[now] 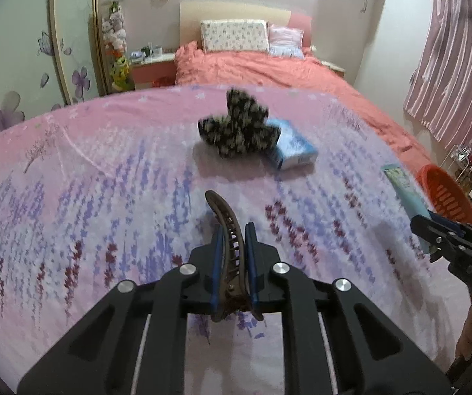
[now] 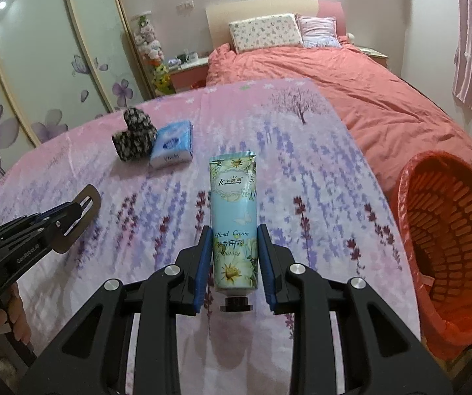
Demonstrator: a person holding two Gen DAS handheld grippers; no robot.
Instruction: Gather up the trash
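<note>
Both views are lit evenly by soft indoor light with a slightly cool, pinkish cast. A small round glare spot is seen on the glossy wardrobe door [image 2: 2, 5] at the upper left of the right wrist view. Soft, faint shadows are cast on the bedspread [image 1: 104, 181] beneath the objects. Strong fisheye distortion is present: straight lines are bowed, and the corners are cut off by a dark circular vignette. The dark patterned bundle [image 1: 236, 128] is smeared by blur in the left wrist view, while the printed tube [image 2: 234, 223] is rendered sharply.
</note>
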